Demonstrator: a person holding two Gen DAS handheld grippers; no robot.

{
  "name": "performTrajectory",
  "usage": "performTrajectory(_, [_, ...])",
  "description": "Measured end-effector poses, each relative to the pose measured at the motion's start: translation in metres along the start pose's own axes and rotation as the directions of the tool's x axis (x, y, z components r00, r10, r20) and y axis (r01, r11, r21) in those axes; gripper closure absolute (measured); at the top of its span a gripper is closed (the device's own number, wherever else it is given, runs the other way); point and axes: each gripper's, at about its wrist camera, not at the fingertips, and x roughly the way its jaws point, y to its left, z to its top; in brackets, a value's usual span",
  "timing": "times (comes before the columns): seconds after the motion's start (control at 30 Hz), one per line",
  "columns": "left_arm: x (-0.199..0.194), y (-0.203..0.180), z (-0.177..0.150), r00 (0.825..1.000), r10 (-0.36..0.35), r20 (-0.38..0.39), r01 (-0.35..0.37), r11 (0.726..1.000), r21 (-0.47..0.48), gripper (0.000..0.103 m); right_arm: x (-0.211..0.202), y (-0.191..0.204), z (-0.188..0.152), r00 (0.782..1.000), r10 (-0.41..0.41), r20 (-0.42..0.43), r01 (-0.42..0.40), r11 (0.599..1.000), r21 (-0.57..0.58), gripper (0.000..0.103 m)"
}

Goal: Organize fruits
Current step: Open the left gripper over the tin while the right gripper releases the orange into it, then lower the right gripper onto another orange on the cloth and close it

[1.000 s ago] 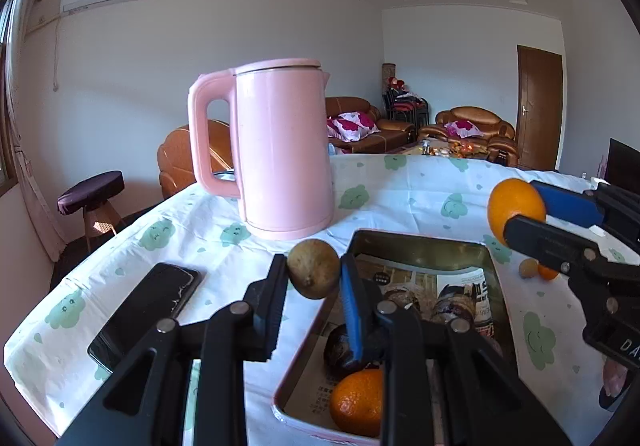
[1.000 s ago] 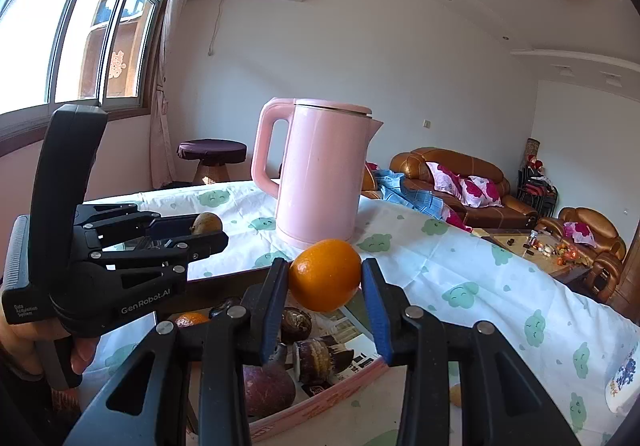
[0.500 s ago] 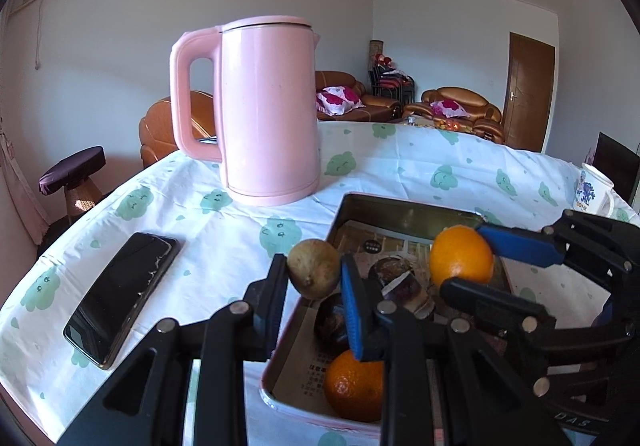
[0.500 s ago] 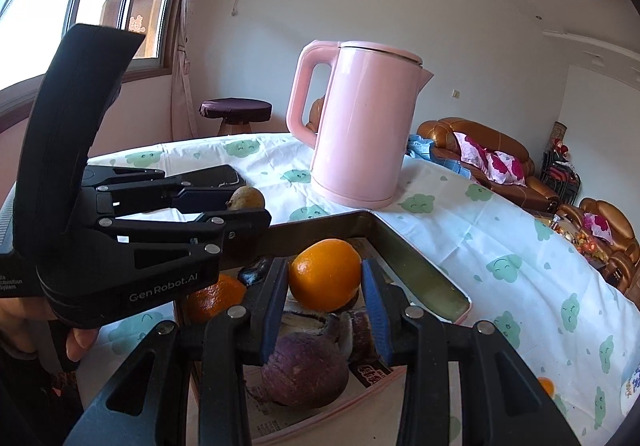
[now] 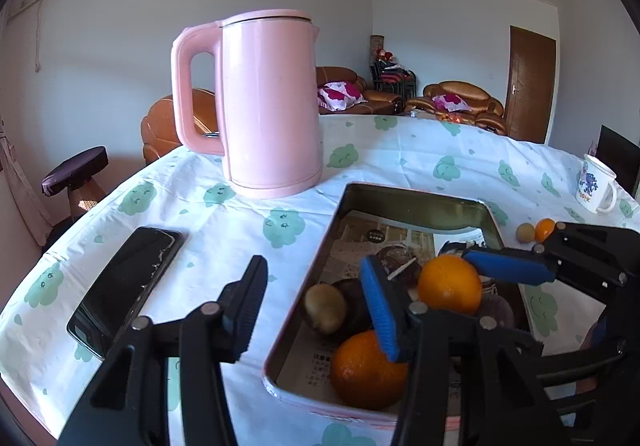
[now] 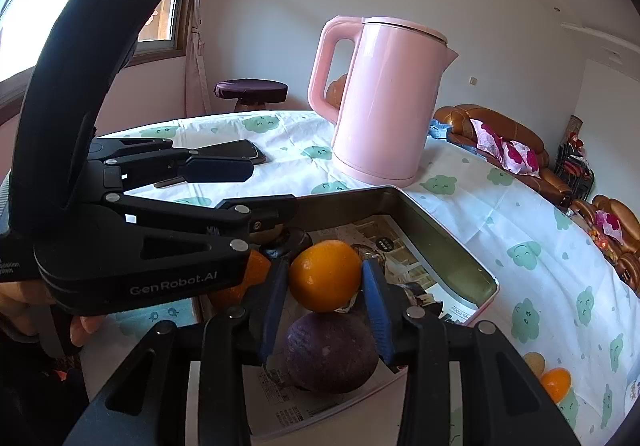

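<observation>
Phone (image 5: pixel 124 282): lies flat on the patterned tablecloth (image 5: pixel 240 213), far left, well apart from the tray.
Kettle (image 5: pixel 264 101): pink, upright, behind the tray's far corner, handle to the left.
Left gripper (image 5: pixel 316 302): its jaws have just been opening and stand apart over the tray's near left edge, nothing between them.
Brown fruit (image 5: pixel 325 309): small and round, resting inside the tray by its left wall, touching a dark fruit beside it.
Tray (image 5: pixel 416 201): metal, lined with newspaper; one orange (image 5: pixel 366 370) sits at its near end.
Right gripper (image 6: pixel 322 286): clamped on a second orange (image 6: pixel 325 275), held low over a purple fruit (image 6: pixel 330 352) in the tray.
Loose fruit (image 5: pixel 536 232): two small pieces on the cloth, right of the tray.
Mug (image 5: pixel 596 185): white, printed, far right.
</observation>
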Motion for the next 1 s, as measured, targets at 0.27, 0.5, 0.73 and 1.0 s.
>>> performTrajectory(0.27, [-0.019,-0.012,0.010,0.998,-0.022,0.054,0.022,1.000,0.000,0.032,-0.048,-0.040,-0.019,0.992,-0.116,0.048,0.114,0.992,0.047,0.060])
performTrajectory(0.5, [-0.030,-0.050,0.021,0.994,-0.068,0.081,0.063,0.996,0.065,0.029,-0.083,-0.107,-0.042,0.959,-0.284,0.006,0.280,0.947,0.161,0.053])
performTrajectory(0.73, [-0.031,-0.100,0.030,0.986,-0.145,0.081,0.133,0.982,0.136,0.023,-0.083,-0.165,-0.063,0.934,-0.342,-0.105,0.358,0.886,0.295,0.053])
performTrajectory(1.0, [-0.019,-0.130,0.035,0.987,-0.150,0.065,0.138,0.978,0.159,0.023,-0.057,-0.182,-0.072,0.962,-0.227,-0.155,0.269,0.890,0.368,0.053])
